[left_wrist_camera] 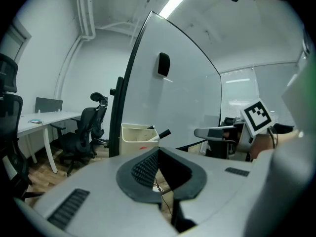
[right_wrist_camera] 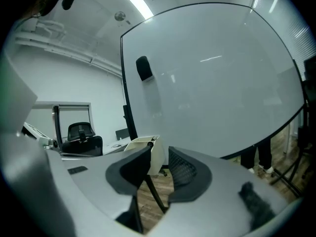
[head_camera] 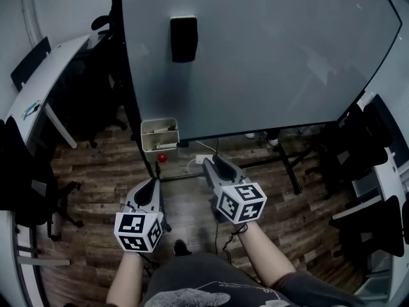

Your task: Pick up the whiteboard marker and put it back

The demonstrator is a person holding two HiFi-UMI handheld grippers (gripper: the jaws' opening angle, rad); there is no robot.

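Observation:
A cream holder box [head_camera: 158,121] hangs at the whiteboard's [head_camera: 268,56] lower left corner. A whiteboard marker [head_camera: 165,129] lies in it, and a black-capped marker [left_wrist_camera: 163,133] sticks out of the box [left_wrist_camera: 136,135] in the left gripper view. My right gripper [head_camera: 211,162] points at the board's bottom edge just right of the box, open and empty. In its own view the jaws [right_wrist_camera: 159,154] stand apart with the box [right_wrist_camera: 143,141] showing beyond them. My left gripper [head_camera: 153,183] is lower and to the left, short of the box. Its tips [left_wrist_camera: 158,153] meet, holding nothing.
A black eraser [head_camera: 183,38] sticks to the board above the box. A small red object [head_camera: 162,157] hangs under the box. The board's stand legs [head_camera: 291,171] and a white cable [head_camera: 199,162] cross the wood floor. Office chairs [head_camera: 25,184] and desks [head_camera: 45,82] flank both sides.

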